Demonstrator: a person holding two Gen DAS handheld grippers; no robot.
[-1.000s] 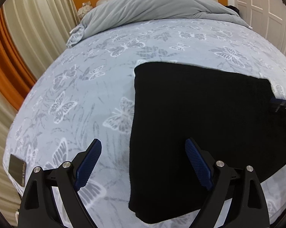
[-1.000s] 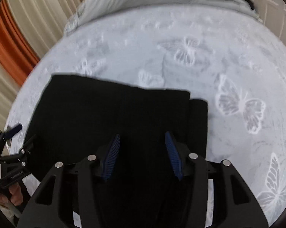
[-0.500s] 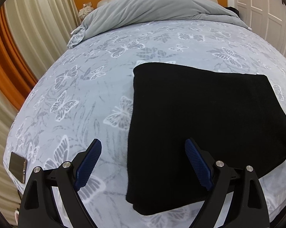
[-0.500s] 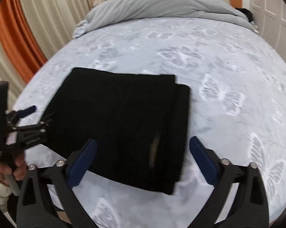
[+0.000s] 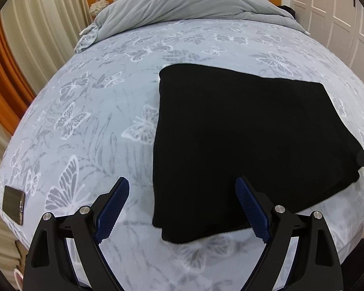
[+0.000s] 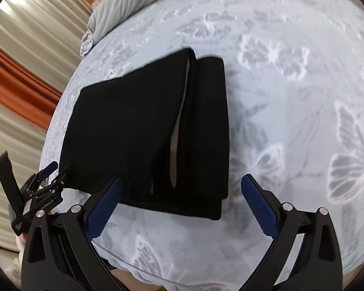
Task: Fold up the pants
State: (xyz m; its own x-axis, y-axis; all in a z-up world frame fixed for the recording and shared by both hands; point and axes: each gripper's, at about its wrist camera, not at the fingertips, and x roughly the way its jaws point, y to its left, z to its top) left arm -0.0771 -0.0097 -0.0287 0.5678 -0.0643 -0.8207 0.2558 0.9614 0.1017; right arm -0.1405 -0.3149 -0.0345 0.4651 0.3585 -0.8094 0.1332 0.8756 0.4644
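Observation:
The black pants (image 5: pixel 242 140) lie folded into a flat rectangle on the butterfly-print bed (image 5: pixel 85 121). In the right wrist view the pants (image 6: pixel 145 131) show stacked layers with a pale lining strip along one fold. My left gripper (image 5: pixel 182 208) is open and empty, hovering over the pants' near left corner. My right gripper (image 6: pixel 180 206) is open and empty, just above the pants' near edge. The left gripper also shows at the left edge of the right wrist view (image 6: pixel 46 181).
A grey duvet (image 5: pixel 186 4) is bunched at the head of the bed. A phone (image 5: pixel 12 205) lies at the bed's near left corner. Curtains (image 5: pixel 24 36) hang on the left, white wardrobe doors (image 5: pixel 339 12) on the right.
My right gripper opened wide, let go of the pants and pulled back from them. My left gripper stayed open and drew back slightly.

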